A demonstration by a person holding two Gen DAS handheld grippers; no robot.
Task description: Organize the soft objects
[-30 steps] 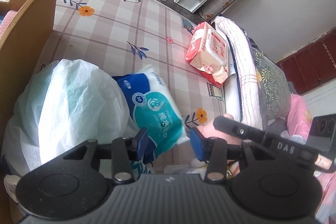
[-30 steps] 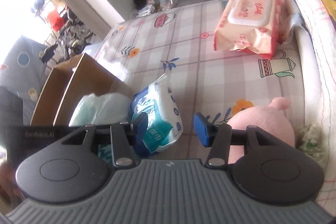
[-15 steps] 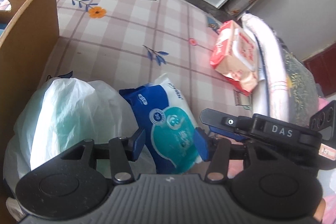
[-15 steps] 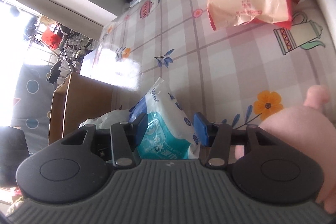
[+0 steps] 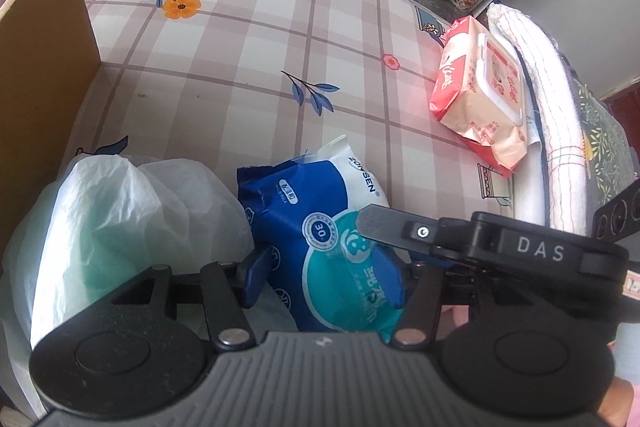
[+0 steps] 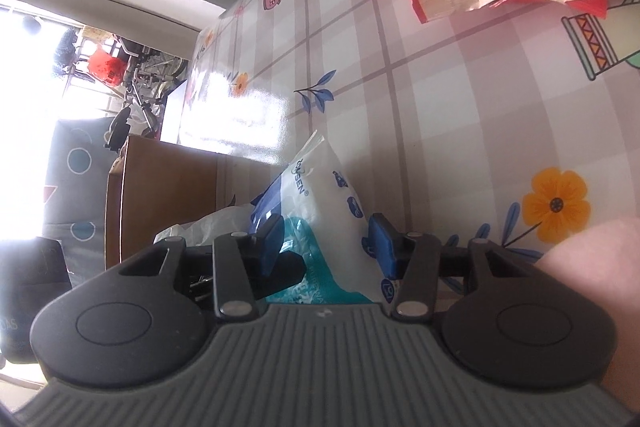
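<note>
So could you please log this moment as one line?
left gripper: open around tissue pack | right gripper: open around same pack | cardboard box: beside plastic bag

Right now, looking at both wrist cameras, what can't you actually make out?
- Cardboard box contents: left view shows only its outer wall.
- White plastic bag contents: only a green tint shows through the film.
- Blue tissue pack, near end: covered by both gripper bodies.
- Pink plush: cut off by the right view's edge.
</note>
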